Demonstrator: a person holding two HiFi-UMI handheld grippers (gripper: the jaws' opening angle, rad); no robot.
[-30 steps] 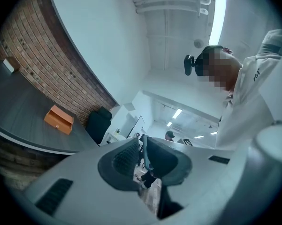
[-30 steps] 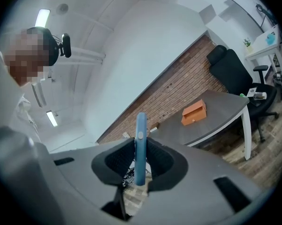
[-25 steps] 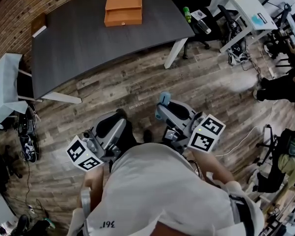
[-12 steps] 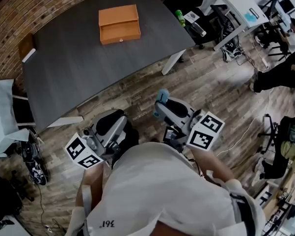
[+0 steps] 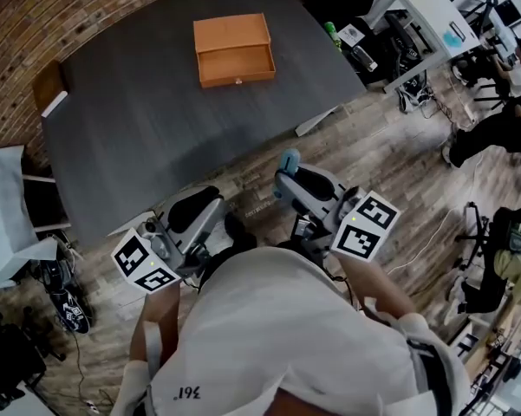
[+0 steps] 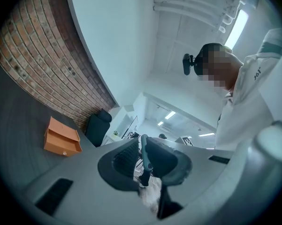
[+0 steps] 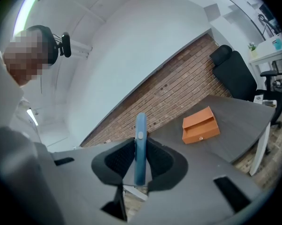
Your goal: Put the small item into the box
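Observation:
The orange box (image 5: 234, 48) stands on the far part of the dark grey table (image 5: 139, 137), its drawer-like front facing me. The box (image 7: 200, 124) also shows in the right gripper view, and the box (image 6: 62, 137) shows small in the left gripper view. My right gripper (image 5: 295, 180) is held at the table's near edge, shut on a small flat blue item (image 7: 140, 139) that stands upright between its pads. The blue item's tip (image 5: 289, 159) sticks out past the jaws. My left gripper (image 5: 199, 217) is beside it, jaws together and holding nothing that I can see.
A brick wall (image 5: 35, 16) runs behind the table. White desks (image 5: 420, 7) and office chairs stand at the upper right, where a person (image 5: 503, 128) sits. A white table (image 5: 4, 206) is at the left, with shoes (image 5: 56, 293) on the wooden floor.
The table and box have come nearer in the head view, so both grippers now hang at the table's near edge. Their grips look the same.

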